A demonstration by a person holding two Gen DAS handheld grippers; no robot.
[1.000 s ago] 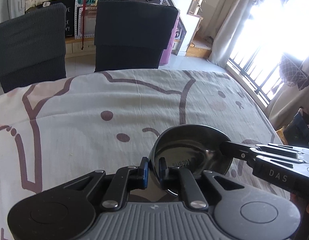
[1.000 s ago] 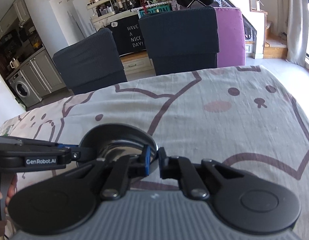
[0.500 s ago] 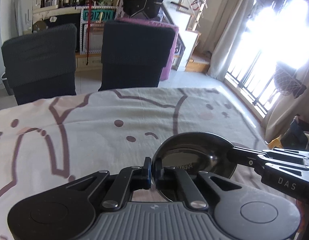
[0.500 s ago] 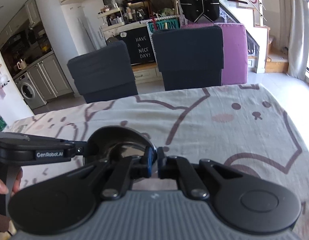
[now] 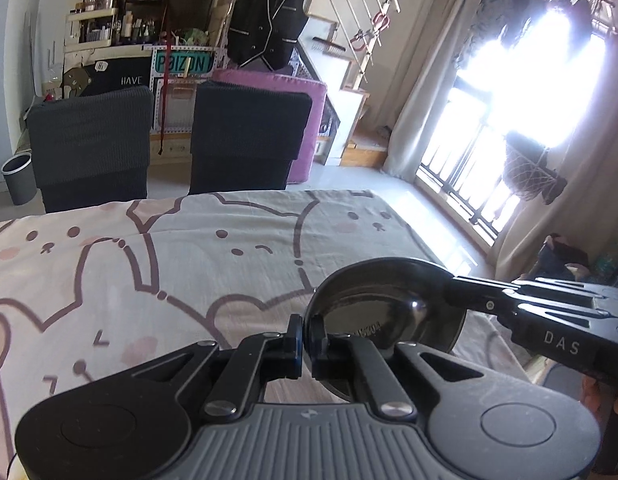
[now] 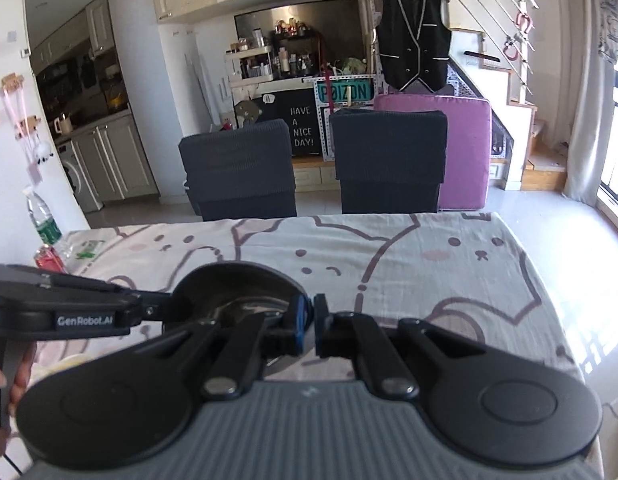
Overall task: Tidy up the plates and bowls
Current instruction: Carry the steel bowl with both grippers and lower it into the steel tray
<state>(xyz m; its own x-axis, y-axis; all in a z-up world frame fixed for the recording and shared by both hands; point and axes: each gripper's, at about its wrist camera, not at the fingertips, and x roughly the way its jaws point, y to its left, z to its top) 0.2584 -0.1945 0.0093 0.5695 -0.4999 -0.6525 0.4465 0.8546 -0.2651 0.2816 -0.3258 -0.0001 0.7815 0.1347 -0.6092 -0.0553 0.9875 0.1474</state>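
1. Room: two dark chairs [image 6: 313, 168] stand at the far edge of the tabletop [image 6: 449, 264], a purple cushioned seat [image 6: 441, 144] behind the right one. A black vest [image 6: 415, 36] hangs above; bright windows [image 5: 521, 92] lie to the right.
2. Tabletop: covered by a pale cloth printed with cartoon faces; a water bottle [image 6: 43, 226] stands at its far left.
3. Bowl [image 5: 385, 312]: dark and glossy, carried above the cloth between both tools.
4. Left tongs [image 5: 305, 338]: angled downward, clamped narrow on the bowl's left rim.
5. Right tongs [image 6: 307, 326]: angled downward, clamped narrow on the bowl's right rim.
6. Change: against the earlier frames, the bowl and both tongs sit higher, with more of the room and the cloth's far edge visible.
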